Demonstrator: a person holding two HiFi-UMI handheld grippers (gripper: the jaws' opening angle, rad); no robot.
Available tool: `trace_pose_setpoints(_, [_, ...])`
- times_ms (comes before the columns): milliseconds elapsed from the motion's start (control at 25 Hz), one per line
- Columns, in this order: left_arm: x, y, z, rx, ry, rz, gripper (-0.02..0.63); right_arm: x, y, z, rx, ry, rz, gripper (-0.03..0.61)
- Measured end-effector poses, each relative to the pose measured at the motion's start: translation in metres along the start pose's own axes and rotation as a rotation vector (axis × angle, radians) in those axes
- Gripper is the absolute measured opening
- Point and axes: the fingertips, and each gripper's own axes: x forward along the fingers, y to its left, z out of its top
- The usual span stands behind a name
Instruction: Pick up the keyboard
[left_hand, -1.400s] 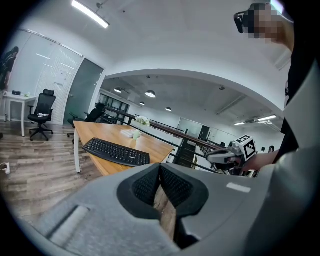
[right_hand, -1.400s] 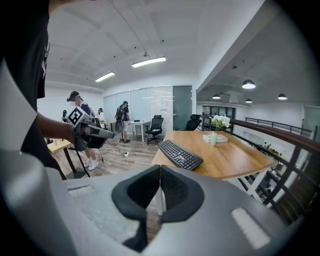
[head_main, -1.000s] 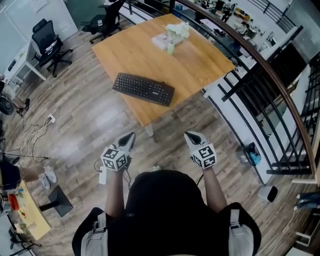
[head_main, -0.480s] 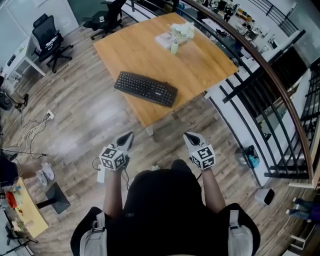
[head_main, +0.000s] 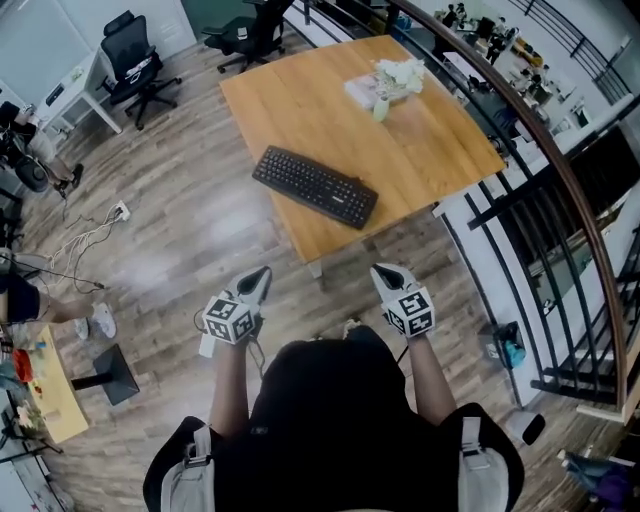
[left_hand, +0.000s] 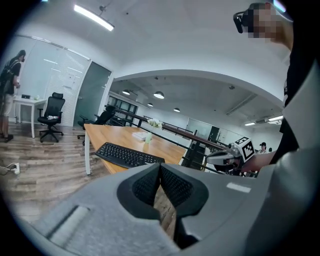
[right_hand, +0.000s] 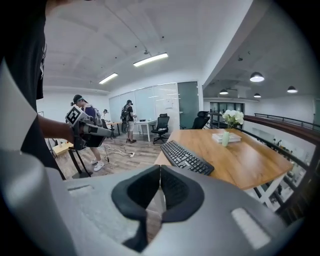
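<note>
A black keyboard (head_main: 315, 187) lies slantwise near the front corner of a wooden table (head_main: 420, 140); it also shows ahead in the left gripper view (left_hand: 125, 155) and the right gripper view (right_hand: 186, 157). My left gripper (head_main: 262, 274) and right gripper (head_main: 380, 270) are held side by side over the floor, short of the table and apart from the keyboard. Both are shut with nothing between the pads (left_hand: 171, 185) (right_hand: 142, 189).
A small vase with white flowers (head_main: 392, 80) and a book stand at the table's far side. Black railings (head_main: 540, 240) run along the right. Office chairs (head_main: 140, 65), floor cables (head_main: 85, 245) and a cluttered small table (head_main: 40, 395) are at the left.
The table and keyboard have shifted rightward and lower in the head view, so they lie nearer. Both grippers keep their pose, still shut.
</note>
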Motion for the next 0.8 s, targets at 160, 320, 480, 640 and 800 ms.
trace_pose_setpoints(160, [0.008,0.004,0.005,-0.01,-0.008,0.051,0.012,0.015,-0.017,0.018,-0.033,-0.023,0.046,0.005])
trace_pose_setpoints(320, [0.016,-0.005,0.012,-0.018,-0.015,0.085,0.012,0.02,-0.03,0.014,-0.033,0.001,0.085,0.005])
trace_pose_setpoints(480, [0.021,-0.017,0.014,-0.018,-0.005,0.125,0.012,0.021,-0.046,0.01,-0.038,0.02,0.118,0.005])
trace_pose_setpoints(640, [0.027,-0.025,0.012,-0.027,-0.005,0.16,0.012,0.025,-0.064,0.007,-0.041,0.023,0.146,0.005])
trace_pose_setpoints(800, [0.034,-0.032,0.013,-0.024,-0.006,0.179,0.012,0.025,-0.074,0.005,-0.042,0.02,0.162,0.005])
